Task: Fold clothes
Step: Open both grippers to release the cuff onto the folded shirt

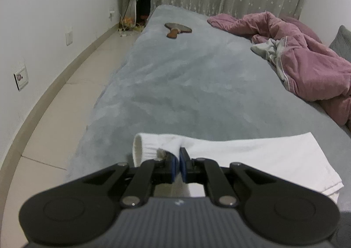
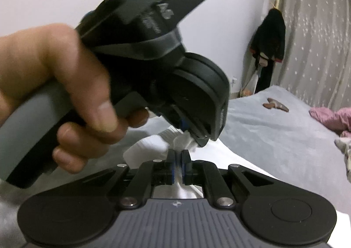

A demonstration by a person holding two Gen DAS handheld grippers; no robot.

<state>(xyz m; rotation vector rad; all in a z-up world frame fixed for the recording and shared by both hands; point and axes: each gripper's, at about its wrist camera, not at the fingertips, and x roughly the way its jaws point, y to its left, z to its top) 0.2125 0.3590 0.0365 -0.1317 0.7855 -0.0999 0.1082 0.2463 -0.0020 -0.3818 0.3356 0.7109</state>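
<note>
At the bed's near edge, we pinch the white garment with both tools: left tool at its ribbed cuff, right tool just beside; cloth trails rightward.

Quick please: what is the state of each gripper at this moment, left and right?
Left gripper: closed on the white garment, near its ribbed cuff.
Right gripper: closed on the same white garment, close beside the left one.

No wording can be read: the left gripper carries a small pale logo with blurred print beneath it on its black body, too smeared to make out.
</note>
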